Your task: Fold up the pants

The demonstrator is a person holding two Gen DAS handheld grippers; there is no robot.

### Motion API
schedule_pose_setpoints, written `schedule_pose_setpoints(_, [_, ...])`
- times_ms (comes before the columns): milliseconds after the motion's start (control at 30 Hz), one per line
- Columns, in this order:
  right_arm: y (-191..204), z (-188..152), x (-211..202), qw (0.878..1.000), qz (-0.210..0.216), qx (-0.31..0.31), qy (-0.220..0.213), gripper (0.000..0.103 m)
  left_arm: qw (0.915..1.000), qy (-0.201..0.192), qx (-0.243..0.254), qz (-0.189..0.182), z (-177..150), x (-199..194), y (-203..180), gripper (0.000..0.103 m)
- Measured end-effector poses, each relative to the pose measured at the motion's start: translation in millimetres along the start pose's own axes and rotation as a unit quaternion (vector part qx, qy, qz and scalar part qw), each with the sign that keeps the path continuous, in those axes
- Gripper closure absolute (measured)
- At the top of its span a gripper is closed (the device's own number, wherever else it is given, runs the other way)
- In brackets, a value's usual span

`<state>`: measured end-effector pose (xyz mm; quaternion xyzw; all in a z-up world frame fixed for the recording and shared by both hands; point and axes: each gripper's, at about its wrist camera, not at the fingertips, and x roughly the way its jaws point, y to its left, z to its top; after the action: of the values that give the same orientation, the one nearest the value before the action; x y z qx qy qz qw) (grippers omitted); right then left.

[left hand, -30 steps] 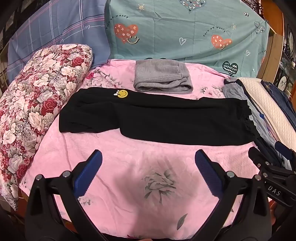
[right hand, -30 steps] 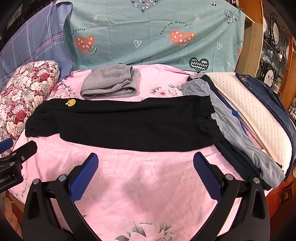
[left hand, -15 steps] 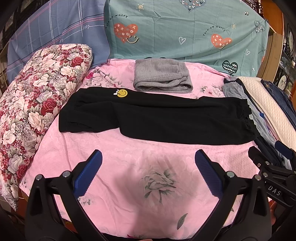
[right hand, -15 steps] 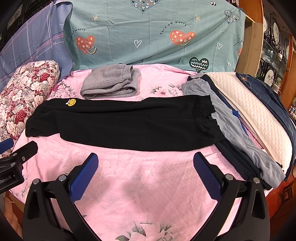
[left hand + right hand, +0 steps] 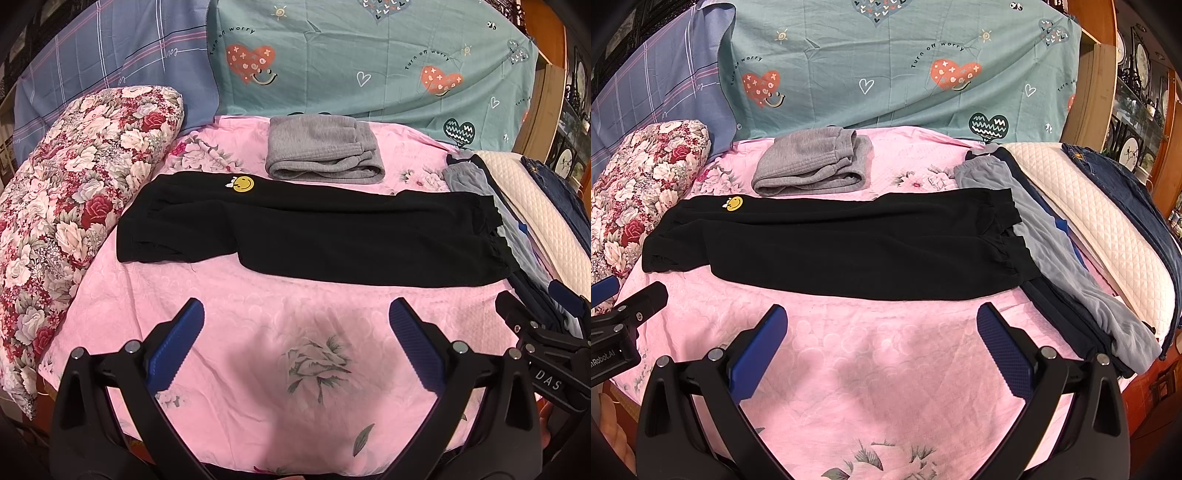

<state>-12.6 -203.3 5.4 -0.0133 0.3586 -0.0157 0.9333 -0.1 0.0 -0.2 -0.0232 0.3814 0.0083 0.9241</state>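
- Left wrist view showed the left claw spread wide and empty, hovering above the pink bedspread, short of the near hem of the black pants.
- Right wrist view showed the right claw likewise spread and holding nothing, poised over the same bedspread just short of the pants.
- Black pants lay flat across the middle of the bed, already doubled leg over leg, waistband with its yellow smiley patch toward the floral pillow, gathered cuffs toward a pile of other garments.
- Grey folded pants sat just behind them, near the teal sheet.
- Next fold looked to be end to end: it would likely go best with one claw pinching each corner of one end, taking both layers together, then lifting and carrying that end evenly toward the other.
- Care seemed needed at the cuffs, which touched the grey garment in the pile; a deep bite there risked snagging it too.
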Motion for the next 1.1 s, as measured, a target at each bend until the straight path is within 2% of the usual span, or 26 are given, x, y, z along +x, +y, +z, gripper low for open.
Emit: schedule_pose_setpoints(1100, [-0.2, 1.3, -1.8, 1.0, 0.001, 0.0, 0.0, 0.001, 1.0, 0.002, 0.001, 0.002, -5.3, 1.3, -9.1, 0.002])
